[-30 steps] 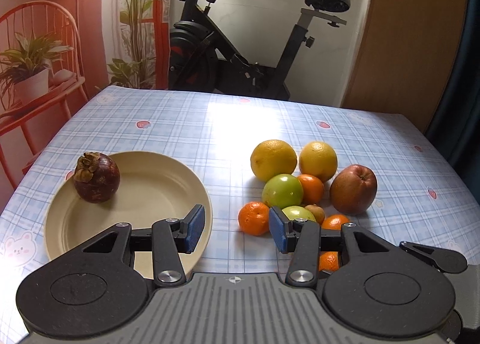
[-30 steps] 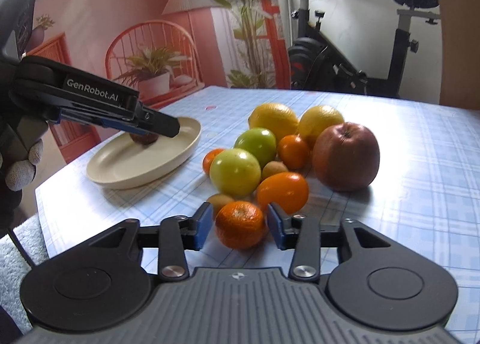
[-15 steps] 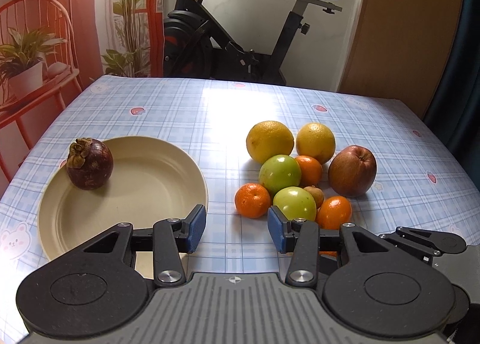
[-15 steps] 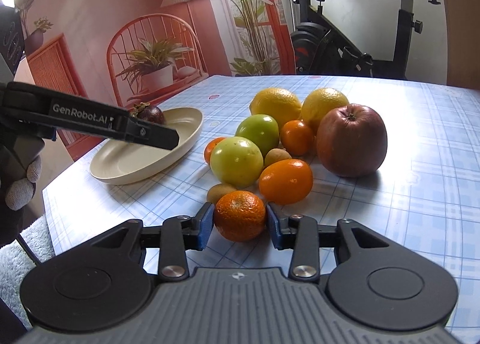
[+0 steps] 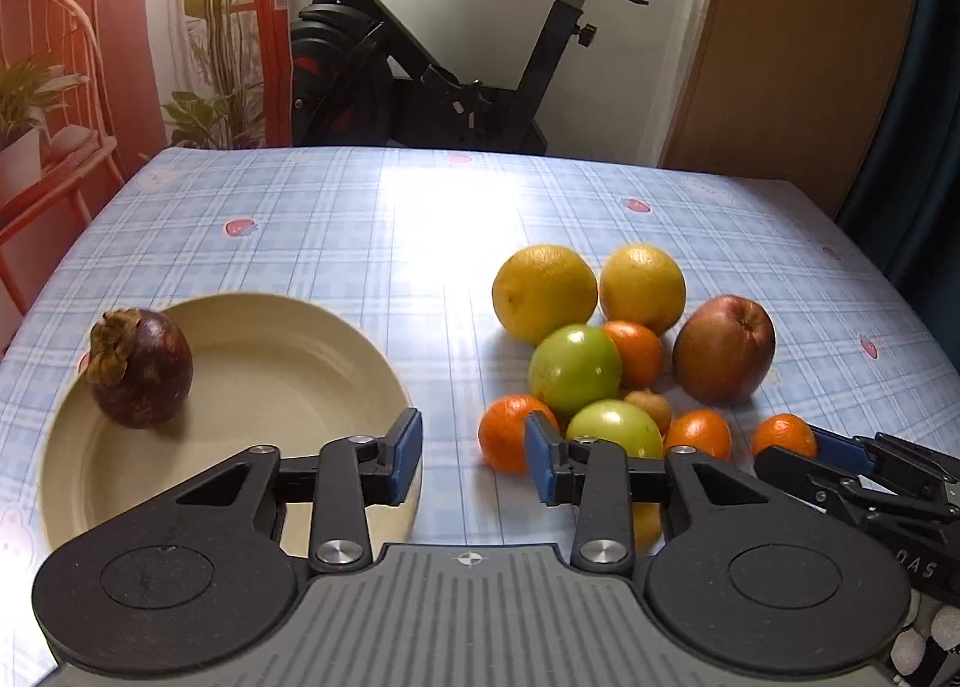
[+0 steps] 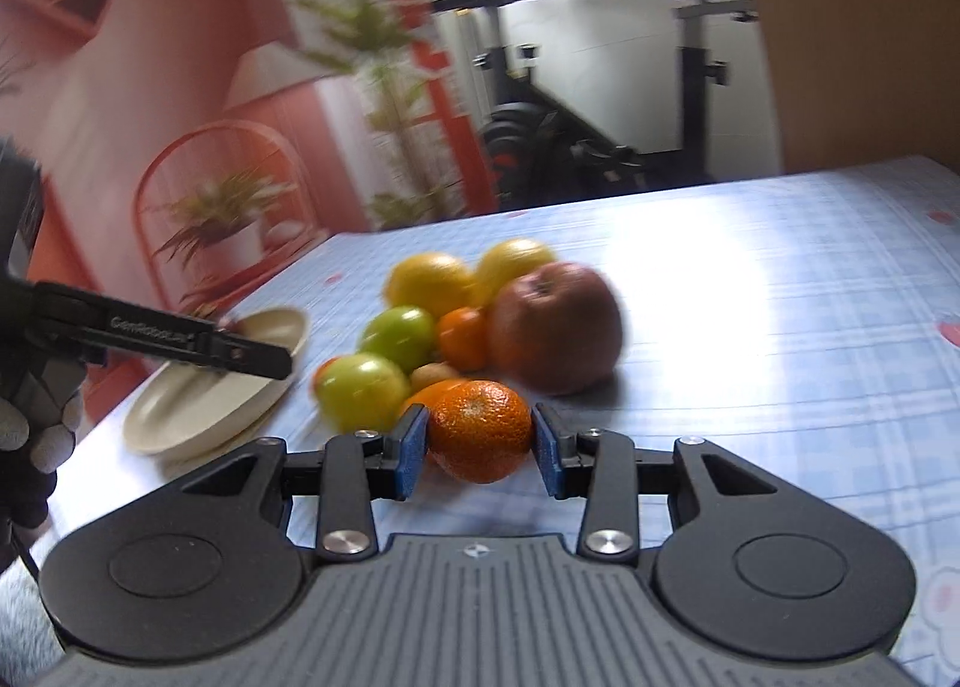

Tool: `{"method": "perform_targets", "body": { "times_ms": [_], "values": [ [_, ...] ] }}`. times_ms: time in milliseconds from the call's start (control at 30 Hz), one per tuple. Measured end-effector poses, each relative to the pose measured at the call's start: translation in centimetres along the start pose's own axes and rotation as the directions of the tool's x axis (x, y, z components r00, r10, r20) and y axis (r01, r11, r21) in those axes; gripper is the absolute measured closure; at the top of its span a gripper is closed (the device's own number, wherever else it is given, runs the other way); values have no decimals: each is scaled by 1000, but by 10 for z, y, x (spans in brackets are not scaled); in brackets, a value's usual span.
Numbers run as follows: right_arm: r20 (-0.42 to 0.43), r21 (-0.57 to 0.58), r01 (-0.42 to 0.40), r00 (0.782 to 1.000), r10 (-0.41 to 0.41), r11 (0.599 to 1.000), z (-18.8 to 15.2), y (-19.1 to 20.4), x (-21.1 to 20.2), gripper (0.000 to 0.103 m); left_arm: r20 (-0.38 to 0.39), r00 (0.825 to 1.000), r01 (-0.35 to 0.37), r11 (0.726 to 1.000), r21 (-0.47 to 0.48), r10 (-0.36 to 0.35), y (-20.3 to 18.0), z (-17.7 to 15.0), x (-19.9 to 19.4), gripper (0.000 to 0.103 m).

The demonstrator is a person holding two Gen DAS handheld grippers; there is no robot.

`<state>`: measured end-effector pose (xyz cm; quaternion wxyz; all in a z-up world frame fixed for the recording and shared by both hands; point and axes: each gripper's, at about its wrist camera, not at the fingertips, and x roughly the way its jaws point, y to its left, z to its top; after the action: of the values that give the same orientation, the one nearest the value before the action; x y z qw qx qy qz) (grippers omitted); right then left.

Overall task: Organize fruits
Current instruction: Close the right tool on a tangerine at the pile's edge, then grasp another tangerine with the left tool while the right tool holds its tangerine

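Note:
A beige plate (image 5: 252, 363) lies on the left of the checked table and holds a dark mangosteen (image 5: 141, 366). A pile of fruit lies to its right: two yellow citrus (image 5: 543, 291), two green apples (image 5: 575, 369), a red apple (image 5: 723, 348), several mandarins and a small brown fruit. My left gripper (image 5: 471, 456) is open and empty above the plate's near right rim. My right gripper (image 6: 480, 450) is shut on a mandarin (image 6: 480, 429), lifted just off the table beside the pile; it also shows in the left wrist view (image 5: 783, 435).
The table (image 5: 360, 231) has a blue checked cloth. An exercise bike (image 5: 456, 69) stands behind its far edge. A red chair with a potted plant (image 5: 24, 147) is at the left. A wooden panel (image 5: 798, 57) is at the back right.
My right gripper closed on the mandarin and lifted it up and to the right, away from the pile. My left gripper drew back a little, still open.

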<state>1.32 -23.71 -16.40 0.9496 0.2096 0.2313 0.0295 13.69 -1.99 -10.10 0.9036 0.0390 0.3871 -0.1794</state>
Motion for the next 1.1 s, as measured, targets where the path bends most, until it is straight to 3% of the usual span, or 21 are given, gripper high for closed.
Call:
{"method": "perform_targets", "body": {
  "times_ms": [67,167,433,933,1033,1100],
  "values": [
    [-8,30,0,1000,0,1000,2,-5,1,63,-1,1000,8,1000,3,-8,0,2,7,68],
    [-7,25,-9,1000,9,1000,2,-5,-1,63,-32,998,52,997,-51,-54,6,6,18,80],
    [-25,-1,-18,1000,18,1000,1,-2,1,63,-51,985,149,971,-189,-162,21,15,38,80],
    [-39,10,-19,999,19,1000,2,-2,5,63,-104,965,211,951,-227,-239,27,-3,31,79],
    [-36,15,-21,999,22,1000,2,-4,4,63,-137,960,214,954,-211,-245,23,-11,25,77],
    [-33,15,-23,999,23,1000,2,-4,4,63,-163,961,199,969,-149,-223,12,-16,23,78]
  ]
}}
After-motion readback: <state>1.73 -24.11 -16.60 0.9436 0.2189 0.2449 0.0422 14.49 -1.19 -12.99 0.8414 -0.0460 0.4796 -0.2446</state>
